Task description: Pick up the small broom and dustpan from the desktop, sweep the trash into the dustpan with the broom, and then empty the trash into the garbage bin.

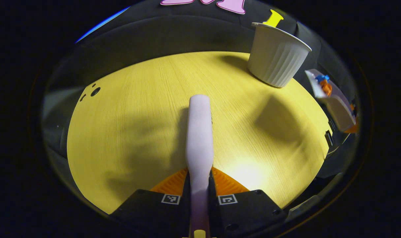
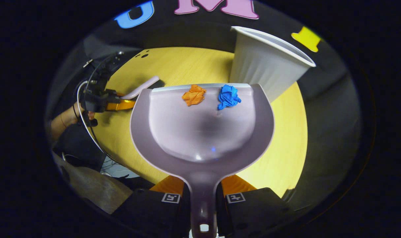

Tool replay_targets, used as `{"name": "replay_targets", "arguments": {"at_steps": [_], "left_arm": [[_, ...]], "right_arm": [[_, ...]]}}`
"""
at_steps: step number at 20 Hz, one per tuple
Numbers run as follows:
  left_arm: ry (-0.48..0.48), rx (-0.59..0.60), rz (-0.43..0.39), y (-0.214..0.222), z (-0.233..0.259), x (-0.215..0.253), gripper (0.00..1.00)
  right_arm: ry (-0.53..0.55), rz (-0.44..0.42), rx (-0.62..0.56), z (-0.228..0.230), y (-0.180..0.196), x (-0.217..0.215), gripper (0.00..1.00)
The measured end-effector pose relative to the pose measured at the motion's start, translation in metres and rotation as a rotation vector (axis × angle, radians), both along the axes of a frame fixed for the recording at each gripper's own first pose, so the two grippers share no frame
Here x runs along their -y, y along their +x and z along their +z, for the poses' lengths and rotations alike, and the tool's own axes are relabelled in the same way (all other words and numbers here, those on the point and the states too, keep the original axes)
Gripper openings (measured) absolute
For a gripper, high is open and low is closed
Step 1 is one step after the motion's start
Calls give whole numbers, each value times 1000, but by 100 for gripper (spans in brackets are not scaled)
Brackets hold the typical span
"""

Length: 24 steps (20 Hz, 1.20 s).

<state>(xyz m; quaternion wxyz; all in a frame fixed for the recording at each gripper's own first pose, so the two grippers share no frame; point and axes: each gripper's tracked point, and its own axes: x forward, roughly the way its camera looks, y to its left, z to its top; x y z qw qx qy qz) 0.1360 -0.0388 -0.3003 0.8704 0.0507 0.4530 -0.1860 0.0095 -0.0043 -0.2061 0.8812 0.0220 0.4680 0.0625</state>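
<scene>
Your right gripper (image 2: pixel 202 195) is clamped on the dustpan (image 2: pixel 202 129) handle, both fingers pressing it. The pan is held off the desktop (image 2: pixel 286 148), mouth pointing toward 12 o'clock in the right gripper view. Two paper wads sit near the pan's front lip: the orange wad (image 2: pixel 194 95) at about 11 o'clock, the blue wad (image 2: pixel 228 97) at about 1 o'clock, apart from each other.

The garbage bin (image 2: pixel 266 66) stands upright on the desktop just beyond the pan's lip, at 1 o'clock. Whether the lip touches the bin, can't tell.

Your left gripper (image 1: pixel 199 193) is clenched on the broom (image 1: pixel 199 132) handle, which runs straight out toward 12 o'clock above the desktop (image 1: pixel 127 125). Bristles aren't visible from here. In the left gripper view the bin (image 1: pixel 276 56) is at 1 o'clock, and the dustpan (image 1: pixel 334 99) with both wads is at 3 o'clock, lifted at the desk's edge.

From the right gripper view, the left gripper (image 2: pixel 116 104) and the hand (image 2: pixel 66 120) holding it show at 9 o'clock, the broom (image 2: pixel 141 88) pointing toward the pan.
</scene>
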Motion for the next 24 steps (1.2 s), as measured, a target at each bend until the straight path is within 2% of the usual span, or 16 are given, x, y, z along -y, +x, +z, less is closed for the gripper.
{"name": "replay_targets", "arguments": {"at_steps": [1, 2, 3, 5, 8, 12, 15, 16, 17, 19, 20, 21, 23, 24], "left_arm": [[3, -14, 4, -4, -5, -1, 27], [4, -26, 6, -6, -8, -2, 30], [10, -40, 6, -9, -12, -3, 27], [21, -46, -5, -10, -13, -4, 28], [63, -53, -22, -9, -13, -6, 27], [91, -62, -12, -10, -13, -7, 28], [93, -71, -14, -10, -14, -7, 28], [95, -73, -16, -10, -15, -7, 24], [95, -72, -15, -9, -14, -7, 28], [88, -67, -12, -9, -15, -6, 28], [85, -66, -10, -9, -15, -6, 24], [83, -65, -11, -9, -15, -6, 28], [84, -62, -11, -9, -15, -6, 28], [84, -58, -6, -8, -15, -6, 28]], "right_arm": [[4, -29, 2, 16, 0, 4, 36], [7, -47, 4, 29, 0, 11, 36], [14, -69, 9, 41, -3, 21, 36], [33, -115, 15, 69, -7, 43, 36], [-3, -154, 11, 97, -5, 80, 36], [-15, -183, 3, 135, 27, 122, 36], [8, -200, -14, 139, 51, 138, 35], [19, -208, -19, 139, 59, 140, 35], [24, -220, -16, 138, 67, 144, 35], [20, -244, 1, 135, 78, 151, 34], [18, -249, 14, 134, 82, 153, 34], [12, -253, 30, 134, 85, 156, 34], [-11, -245, 60, 141, 90, 164, 34], [-32, -229, 71, 146, 94, 170, 31]]}}
